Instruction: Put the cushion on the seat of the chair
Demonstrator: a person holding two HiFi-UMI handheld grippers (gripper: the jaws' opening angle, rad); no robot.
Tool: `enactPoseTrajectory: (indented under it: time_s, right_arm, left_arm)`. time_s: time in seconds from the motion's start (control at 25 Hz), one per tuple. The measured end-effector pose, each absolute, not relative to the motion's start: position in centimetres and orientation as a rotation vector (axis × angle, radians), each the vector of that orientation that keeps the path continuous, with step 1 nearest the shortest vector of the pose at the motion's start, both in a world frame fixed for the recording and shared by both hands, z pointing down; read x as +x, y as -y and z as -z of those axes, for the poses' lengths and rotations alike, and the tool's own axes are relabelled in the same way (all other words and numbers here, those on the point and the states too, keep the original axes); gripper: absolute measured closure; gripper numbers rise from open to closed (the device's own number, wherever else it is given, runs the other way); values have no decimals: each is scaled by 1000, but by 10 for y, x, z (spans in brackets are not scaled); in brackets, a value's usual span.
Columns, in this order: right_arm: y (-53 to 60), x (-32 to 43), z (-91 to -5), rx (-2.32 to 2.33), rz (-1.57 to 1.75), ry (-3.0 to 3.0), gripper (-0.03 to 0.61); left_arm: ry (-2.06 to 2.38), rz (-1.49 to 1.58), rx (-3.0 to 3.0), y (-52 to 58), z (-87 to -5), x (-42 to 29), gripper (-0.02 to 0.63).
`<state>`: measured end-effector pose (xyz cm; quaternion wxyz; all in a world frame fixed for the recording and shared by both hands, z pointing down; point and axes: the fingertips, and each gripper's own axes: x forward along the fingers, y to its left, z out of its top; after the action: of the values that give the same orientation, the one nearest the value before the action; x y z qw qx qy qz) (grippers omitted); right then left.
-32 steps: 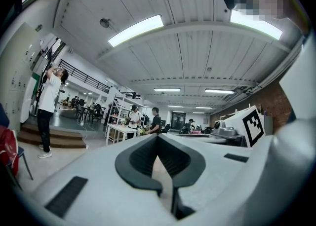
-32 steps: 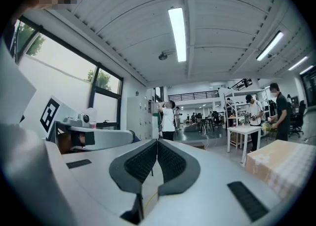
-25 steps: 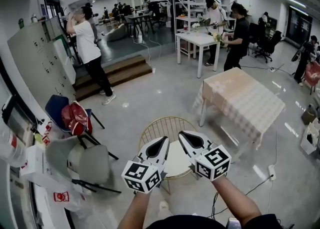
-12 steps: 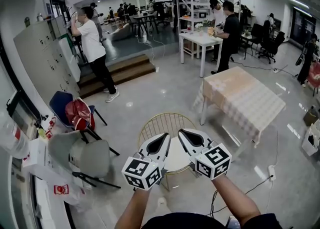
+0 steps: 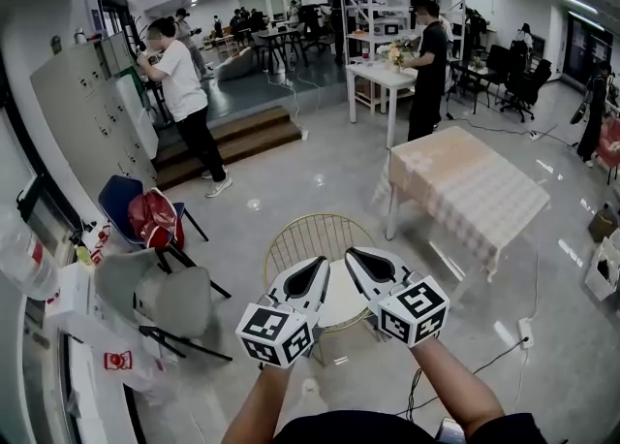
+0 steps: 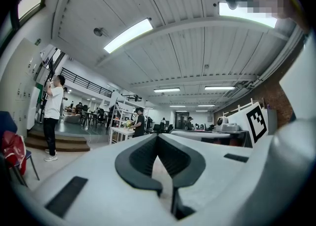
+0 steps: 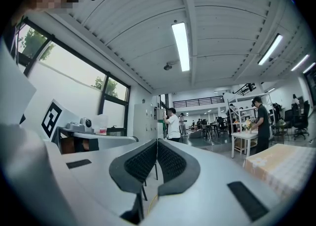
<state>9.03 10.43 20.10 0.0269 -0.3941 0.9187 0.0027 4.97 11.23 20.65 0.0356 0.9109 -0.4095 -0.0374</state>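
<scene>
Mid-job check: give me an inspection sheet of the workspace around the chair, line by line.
Surface: grey floor, glossy.
Job's things: gold wire chair upright; white round cushion on its seat, partly hidden by the tongs.
Clutter: red bag on a blue chair; grey chair; cloth-covered table.
Grippers: left tongs and right tongs both shut, empty, above the seat.
Cables: cable on the floor, running to a power strip.
Surroundings: lockers; person in white; person in black.
</scene>
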Motion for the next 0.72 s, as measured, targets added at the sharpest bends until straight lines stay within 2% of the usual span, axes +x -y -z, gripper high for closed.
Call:
enactPoseTrajectory:
  time_s: [0.72]
  right_arm:
    - [-109,100,-203,-1217,-9,-2835,558]
  left_arm:
    - [1273,147,2785,-120,-205,53,609]
